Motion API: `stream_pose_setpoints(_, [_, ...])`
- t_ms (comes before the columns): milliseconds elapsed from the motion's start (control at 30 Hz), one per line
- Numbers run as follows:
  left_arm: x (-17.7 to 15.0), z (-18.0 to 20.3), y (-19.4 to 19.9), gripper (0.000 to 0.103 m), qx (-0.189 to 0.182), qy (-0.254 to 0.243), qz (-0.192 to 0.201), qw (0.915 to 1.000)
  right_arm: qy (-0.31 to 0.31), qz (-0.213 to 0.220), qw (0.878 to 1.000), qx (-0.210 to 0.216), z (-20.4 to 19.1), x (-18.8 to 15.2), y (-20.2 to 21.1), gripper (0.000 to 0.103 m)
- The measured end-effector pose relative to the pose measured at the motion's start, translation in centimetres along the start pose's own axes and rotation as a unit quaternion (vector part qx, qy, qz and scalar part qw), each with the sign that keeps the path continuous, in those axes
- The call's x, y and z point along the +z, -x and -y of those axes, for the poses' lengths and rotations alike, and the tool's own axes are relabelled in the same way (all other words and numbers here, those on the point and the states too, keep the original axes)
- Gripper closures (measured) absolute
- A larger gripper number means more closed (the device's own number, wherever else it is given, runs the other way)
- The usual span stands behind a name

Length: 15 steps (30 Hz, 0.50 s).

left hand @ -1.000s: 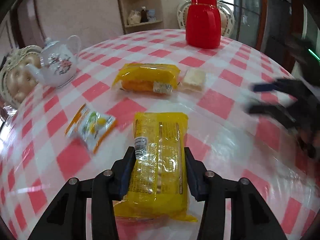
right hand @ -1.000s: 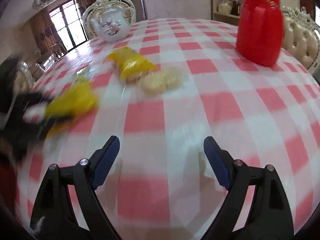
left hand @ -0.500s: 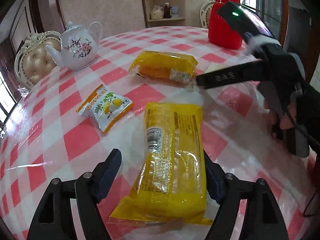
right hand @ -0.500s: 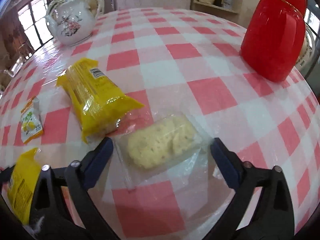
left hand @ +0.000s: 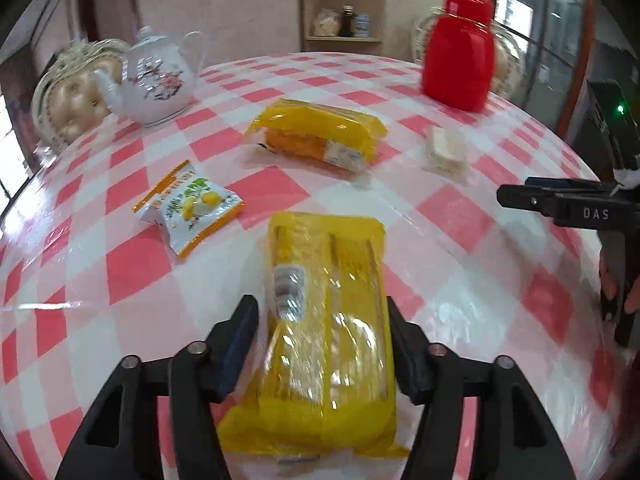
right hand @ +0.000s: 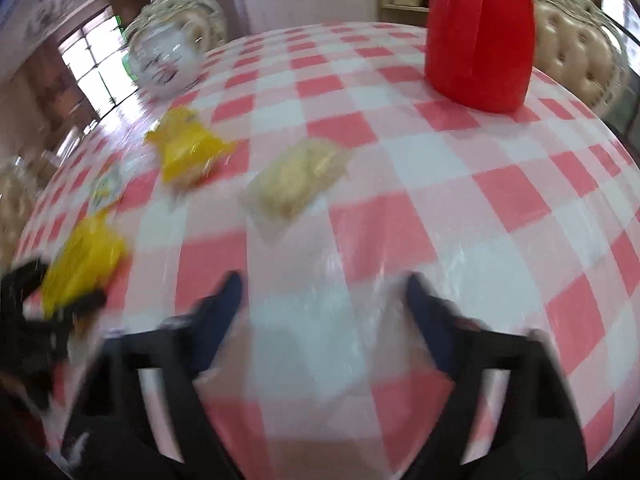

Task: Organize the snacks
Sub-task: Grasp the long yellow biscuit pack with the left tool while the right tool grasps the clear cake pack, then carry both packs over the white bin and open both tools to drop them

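Here, the left gripper (left hand: pixel 322 342) straddles a long yellow snack pack (left hand: pixel 326 316) lying on the red-and-white checked tablecloth (left hand: pixel 132 256); whether its 2 fingers press the pack I cannot tell. At 11 o'clock lies a small lemon sachet (left hand: pixel 188 208), at 12 a second yellow pack (left hand: pixel 320 132), at 1 a clear-wrapped cake (left hand: pixel 446 152). The right gripper (right hand: pixel 322 308) is blurred, fingers spread wide over bare cloth, the cake (right hand: pixel 296 184) lying ahead at 12.

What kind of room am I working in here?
Most likely a home dining room: a round table with a checked cloth, a floral teapot, padded chairs, and a corner shelf with jars.
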<state>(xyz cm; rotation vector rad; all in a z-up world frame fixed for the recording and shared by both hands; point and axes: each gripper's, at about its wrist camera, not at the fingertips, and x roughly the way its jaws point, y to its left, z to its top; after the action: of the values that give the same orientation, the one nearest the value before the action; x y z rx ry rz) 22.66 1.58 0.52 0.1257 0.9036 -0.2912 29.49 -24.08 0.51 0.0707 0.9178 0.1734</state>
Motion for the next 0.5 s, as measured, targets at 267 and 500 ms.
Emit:
stream_pose_setpoints(267, [0.2,0.2,-0.5,0.032,0.002,0.011,0.000,0.9999,-0.049,-0.018,0.992,-0.111,-3.2,5.7,-6.3,0.014])
stream_pose_setpoints(500, [0.1,0.0,-0.3,0.047,-0.013,0.010,0.002,0.9999,0.030,0.004,0.997,-0.067,-2.0,0.3,-1.5,0.063])
